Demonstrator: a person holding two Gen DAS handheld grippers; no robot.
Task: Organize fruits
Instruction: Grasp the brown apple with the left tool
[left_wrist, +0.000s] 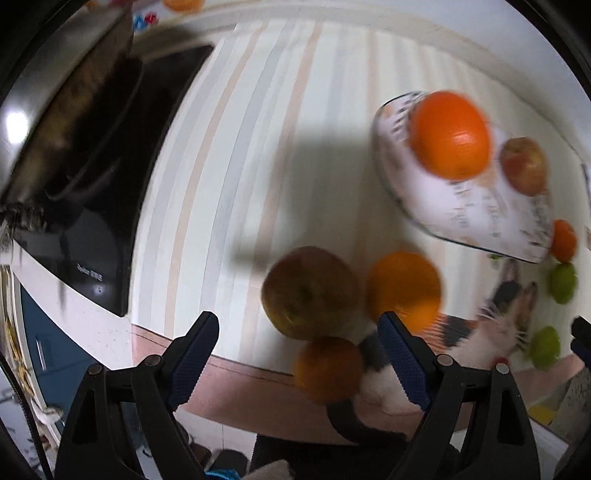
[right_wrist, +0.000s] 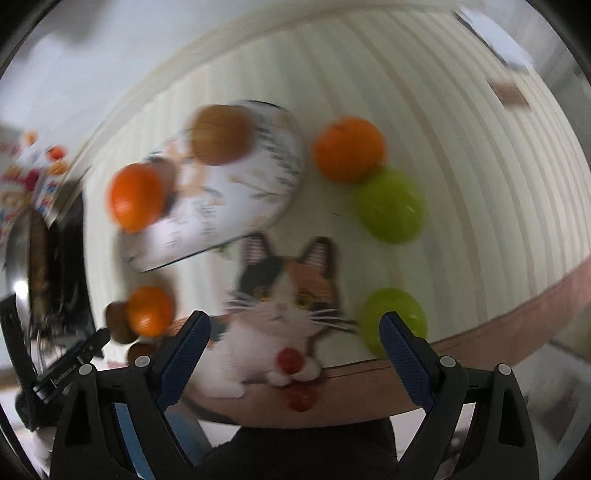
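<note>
A patterned white plate (left_wrist: 476, 218) (right_wrist: 229, 206) holds an orange (left_wrist: 448, 134) (right_wrist: 136, 197) and a reddish apple (left_wrist: 524, 166) (right_wrist: 221, 134). On the striped tablecloth lie a brownish apple (left_wrist: 310, 291), two oranges (left_wrist: 404, 288) (left_wrist: 327, 369), another orange (right_wrist: 349, 147) and two green fruits (right_wrist: 389, 206) (right_wrist: 393, 323). My left gripper (left_wrist: 299, 362) is open and empty, just before the brownish apple. My right gripper (right_wrist: 293, 358) is open and empty above a cat-shaped mat (right_wrist: 284, 299). Both views are blurred.
A black stovetop (left_wrist: 110, 206) with a metal pot (left_wrist: 55, 103) lies at the left. The table's pink front edge (left_wrist: 240, 387) runs under both grippers. The left gripper also shows at the right wrist view's left edge (right_wrist: 66, 373).
</note>
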